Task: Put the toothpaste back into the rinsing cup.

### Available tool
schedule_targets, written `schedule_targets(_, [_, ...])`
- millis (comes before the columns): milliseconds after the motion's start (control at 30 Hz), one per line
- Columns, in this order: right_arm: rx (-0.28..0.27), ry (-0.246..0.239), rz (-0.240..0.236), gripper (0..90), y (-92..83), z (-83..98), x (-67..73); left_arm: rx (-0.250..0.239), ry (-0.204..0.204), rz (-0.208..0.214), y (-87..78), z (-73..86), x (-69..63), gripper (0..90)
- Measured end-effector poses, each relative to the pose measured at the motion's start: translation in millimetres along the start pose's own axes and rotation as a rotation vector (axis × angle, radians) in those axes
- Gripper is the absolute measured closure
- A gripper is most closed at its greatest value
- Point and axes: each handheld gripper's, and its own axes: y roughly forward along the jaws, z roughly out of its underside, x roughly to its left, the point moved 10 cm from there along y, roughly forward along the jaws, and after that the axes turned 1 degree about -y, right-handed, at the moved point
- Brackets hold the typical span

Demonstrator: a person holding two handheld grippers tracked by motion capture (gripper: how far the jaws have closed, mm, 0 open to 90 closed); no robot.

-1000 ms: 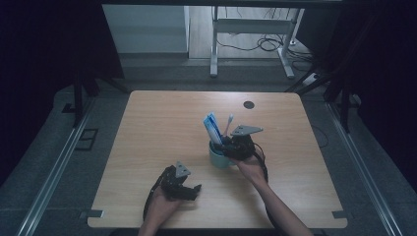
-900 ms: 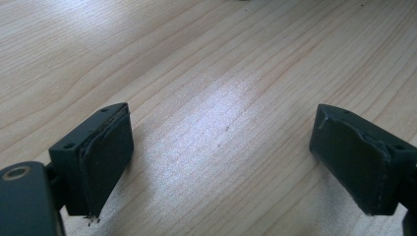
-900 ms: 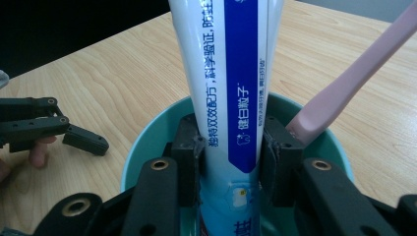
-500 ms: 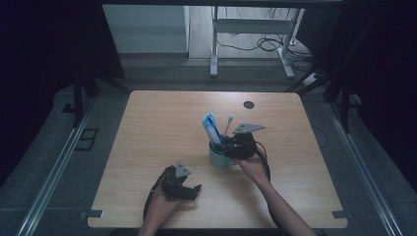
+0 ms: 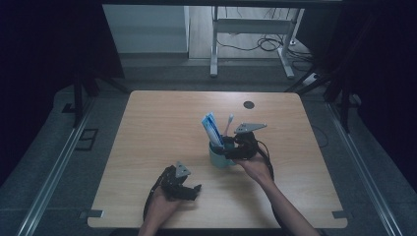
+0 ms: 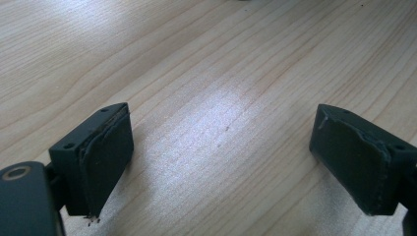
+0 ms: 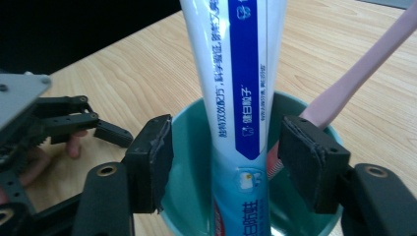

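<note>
Right tongs (image 7: 221, 167) have just been opening, pads now clear either side of the toothpaste tube (image 7: 236, 98). Tube stands near-upright in the teal cup (image 5: 219, 158). Left tongs (image 6: 221, 167) wide, empty, well apart on the worktop (image 5: 157, 128).

The left claw (image 5: 189, 189) rests low near the person's side, held from below by the left hand (image 5: 160, 206), its jaws spread wide. The right claw (image 7: 223, 167) reaches forward on an outstretched forearm, and its jaws have just been opening, pads pressing on nothing.
</note>
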Motion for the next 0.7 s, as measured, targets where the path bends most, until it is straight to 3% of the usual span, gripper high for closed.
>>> schedule_targets(333, [-0.019, -0.011, -0.023, 32.7, -7.2, -3.1, 4.7, 0.0, 0.003, 0.0, 0.0, -0.1, 0.3, 9.5])
schedule_targets(700, [-0.008, -0.039, -0.015, 29.4, -13.1, -1.5, 6.7, 0.0, 0.003, 0.0, 0.0, -0.1, 0.3, 9.5])
